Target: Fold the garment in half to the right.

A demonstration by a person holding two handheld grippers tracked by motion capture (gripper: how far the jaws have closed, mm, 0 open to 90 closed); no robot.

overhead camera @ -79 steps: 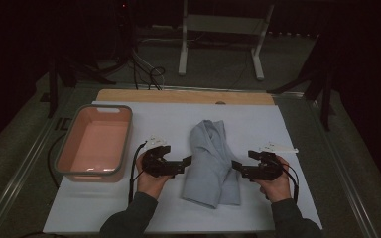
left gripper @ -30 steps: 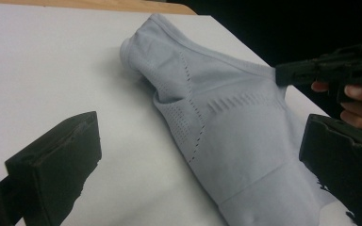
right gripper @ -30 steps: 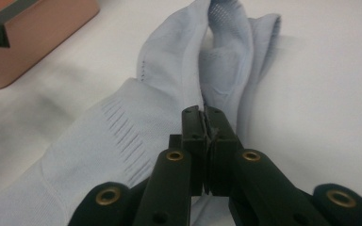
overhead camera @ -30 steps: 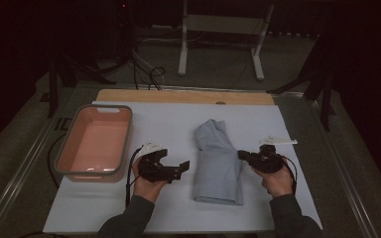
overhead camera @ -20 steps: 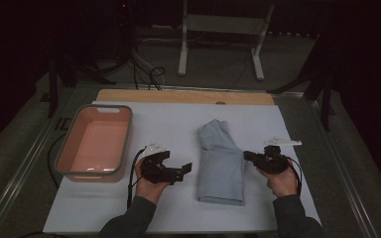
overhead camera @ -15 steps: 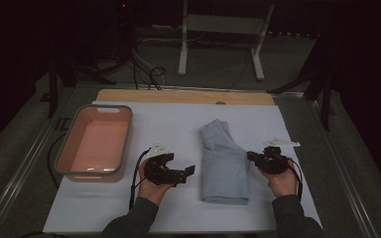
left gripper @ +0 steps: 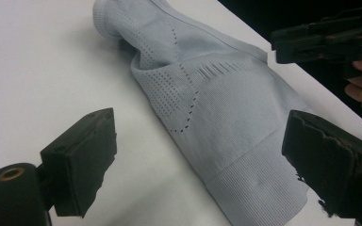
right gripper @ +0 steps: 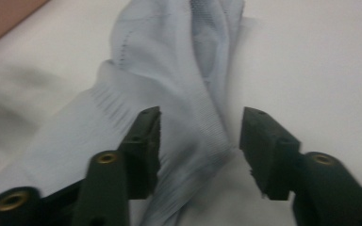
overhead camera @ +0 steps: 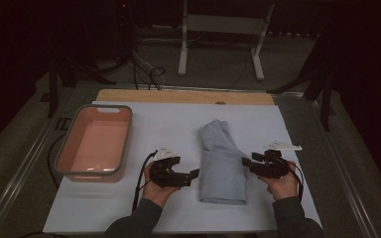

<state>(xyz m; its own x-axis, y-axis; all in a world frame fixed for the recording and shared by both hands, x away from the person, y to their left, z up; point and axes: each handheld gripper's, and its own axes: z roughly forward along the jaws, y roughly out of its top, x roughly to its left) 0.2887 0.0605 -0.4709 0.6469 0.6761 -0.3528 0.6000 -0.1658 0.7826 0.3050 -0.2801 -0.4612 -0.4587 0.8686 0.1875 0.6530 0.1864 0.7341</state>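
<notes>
A light blue knitted garment (overhead camera: 222, 163) lies folded lengthwise on the white table sheet (overhead camera: 173, 124). My left gripper (overhead camera: 192, 174) sits just left of its near end, open. In the left gripper view the left gripper (left gripper: 198, 155) has its jaws wide apart over the ribbed hem (left gripper: 259, 188); they have just been closing a little and press on nothing. My right gripper (overhead camera: 246, 162) is at the garment's right edge. Its jaws have just been opening. In the right gripper view the right gripper (right gripper: 200, 141) stands open with a fold of the garment (right gripper: 188, 94) loose between its jaws.
A pink bin (overhead camera: 95, 144) with a grey rim stands at the left of the sheet. A wooden strip (overhead camera: 183, 95) runs along the table's far edge. Beyond it are a white stand (overhead camera: 218, 29) and cables (overhead camera: 149, 74). The right gripper (left gripper: 330, 37) shows in the left gripper view.
The garment has slid right and lies straighter. My left gripper has come off it and now sits beside it. The right hand drifted right with the cloth.
</notes>
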